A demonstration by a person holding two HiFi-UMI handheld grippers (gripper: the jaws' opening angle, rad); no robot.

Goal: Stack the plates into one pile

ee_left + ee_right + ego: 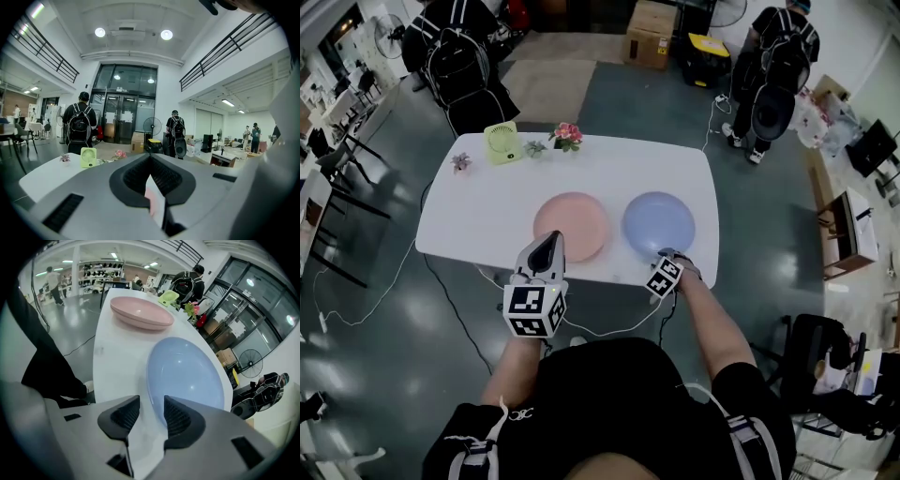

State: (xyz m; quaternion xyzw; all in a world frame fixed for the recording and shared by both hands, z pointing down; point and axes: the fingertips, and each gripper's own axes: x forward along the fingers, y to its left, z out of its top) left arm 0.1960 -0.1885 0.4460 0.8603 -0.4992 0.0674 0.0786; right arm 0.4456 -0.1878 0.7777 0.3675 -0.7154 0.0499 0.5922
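As right tool gapes, plate rests

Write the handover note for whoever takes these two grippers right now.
Left gripper: jaws together, nothing held, near the pink plate's near edge.
Right gripper: jaws apart, at the blue plate's near rim, not gripping it.
Plates: both lie flat on the white table, side by side and apart. The pink one is on the left in the head view.
Done: nothing stacked yet.
Left: grip one plate, probably the blue one, lift it, and set it on the other.
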